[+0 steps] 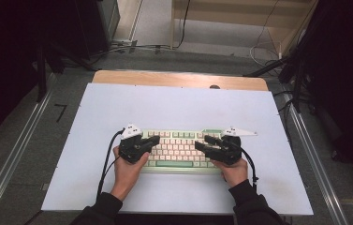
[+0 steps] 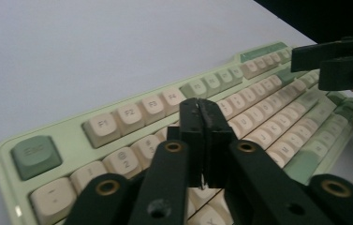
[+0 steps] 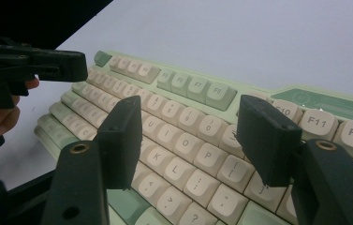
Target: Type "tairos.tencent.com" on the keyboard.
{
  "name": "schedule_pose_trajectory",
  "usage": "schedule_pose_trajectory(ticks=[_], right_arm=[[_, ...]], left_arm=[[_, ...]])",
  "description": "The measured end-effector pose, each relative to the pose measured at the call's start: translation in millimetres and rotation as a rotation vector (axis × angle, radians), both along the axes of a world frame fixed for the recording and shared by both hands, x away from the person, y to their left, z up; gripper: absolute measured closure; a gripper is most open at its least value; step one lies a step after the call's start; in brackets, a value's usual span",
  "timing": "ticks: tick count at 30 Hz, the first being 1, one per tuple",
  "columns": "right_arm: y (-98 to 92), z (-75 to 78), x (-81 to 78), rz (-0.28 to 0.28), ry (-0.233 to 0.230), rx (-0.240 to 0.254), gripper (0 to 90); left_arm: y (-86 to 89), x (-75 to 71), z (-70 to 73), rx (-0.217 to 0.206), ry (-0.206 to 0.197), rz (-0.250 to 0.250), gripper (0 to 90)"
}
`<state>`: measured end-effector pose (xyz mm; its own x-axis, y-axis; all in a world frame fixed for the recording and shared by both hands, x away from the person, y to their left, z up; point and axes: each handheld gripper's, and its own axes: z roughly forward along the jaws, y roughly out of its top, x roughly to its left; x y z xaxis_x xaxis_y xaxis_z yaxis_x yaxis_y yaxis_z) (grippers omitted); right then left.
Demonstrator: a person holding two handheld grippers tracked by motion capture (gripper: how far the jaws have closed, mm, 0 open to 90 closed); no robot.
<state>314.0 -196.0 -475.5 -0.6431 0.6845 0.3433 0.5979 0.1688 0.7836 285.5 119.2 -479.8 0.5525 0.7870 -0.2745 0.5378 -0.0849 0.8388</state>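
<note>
Nearest to us in the left gripper view stand the left gripper's (image 2: 201, 110) two black jaws, pressed flat together with nothing between them, hanging over the number row of the green-and-cream mechanical keyboard (image 2: 239, 101). We hold the right gripper (image 3: 190, 136) with its jaws spread wide and empty above the P and bracket keys. From the high view, the keyboard lies flat near the middle of the white bench (image 1: 174, 110), long edge towards us, with one gripper over each end and the two pointing inward at each other. We judge the work to be pressing keys, so we would do well to bring the closed left jaws straight down on a single keycap, wrist steady, so that the tip does not straddle two neighbours; the right jaws would press more cleanly if drawn together first. Whether the left tip already touches a key we cannot say, since the jaws themselves cover the spot. The keyboard's near rows are cut off in both gripper views, and its far-right legends are too blurred to read.
</note>
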Motion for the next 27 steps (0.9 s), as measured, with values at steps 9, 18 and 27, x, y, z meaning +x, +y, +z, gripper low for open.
schedule_pose_trajectory(ticks=[9,18,27], right_arm=[[0.1,-0.4,0.0,0.0,-0.003,-0.004,40.0],[0.5,-1.2,-0.1,0.005,-0.005,-0.008,40.2],[2.0,-2.4,-0.3,0.008,-0.004,-0.017,40.4]], left_arm=[[-24.9,8.9,-3.1,0.039,0.016,-0.057,90.0],[-32.1,13.7,-9.3,0.076,0.057,-0.066,90.0],[-33.2,16.1,-12.2,0.087,0.076,-0.068,90.0]])
